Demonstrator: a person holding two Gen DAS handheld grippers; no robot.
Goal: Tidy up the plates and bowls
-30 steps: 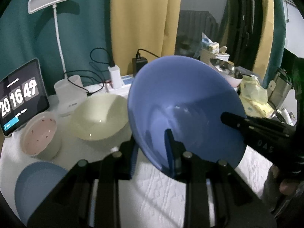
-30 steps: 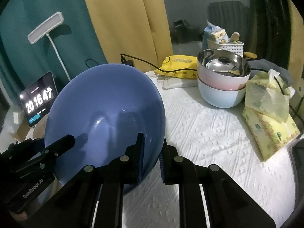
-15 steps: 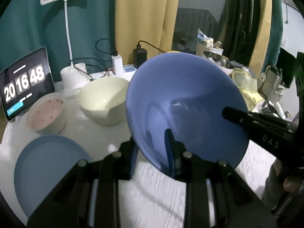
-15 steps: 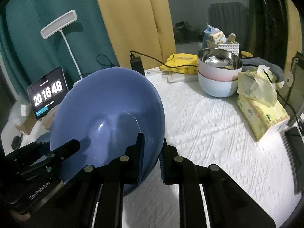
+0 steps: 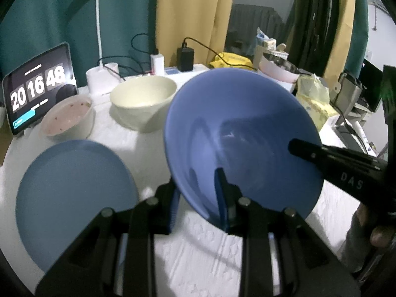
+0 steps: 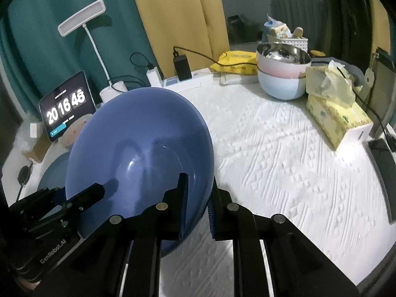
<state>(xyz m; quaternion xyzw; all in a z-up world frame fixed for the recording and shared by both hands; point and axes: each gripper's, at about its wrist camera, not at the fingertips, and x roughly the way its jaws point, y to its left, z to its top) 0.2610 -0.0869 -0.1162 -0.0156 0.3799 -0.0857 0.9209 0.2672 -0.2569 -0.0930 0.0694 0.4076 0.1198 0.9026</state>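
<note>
While I held the blue bowl [image 5: 242, 136] aloft above the white cloth, both tools clamped its rim.
My left gripper [image 5: 198, 198] pinched the near-left rim, my right gripper [image 6: 198, 203] the opposite edge; glossy, rigid and likely breakable, it seemed safest gripped thus, near the blue plate [image 5: 71, 193].

A tablet [image 5: 39, 86] showing a clock stands at the table's [image 6: 284, 153] far left edge, beside a white lamp [image 5: 99, 24]. Chargers [image 6: 182, 68] sit plugged in at the back — a tissue box [image 6: 339, 118] lies on the right.
</note>
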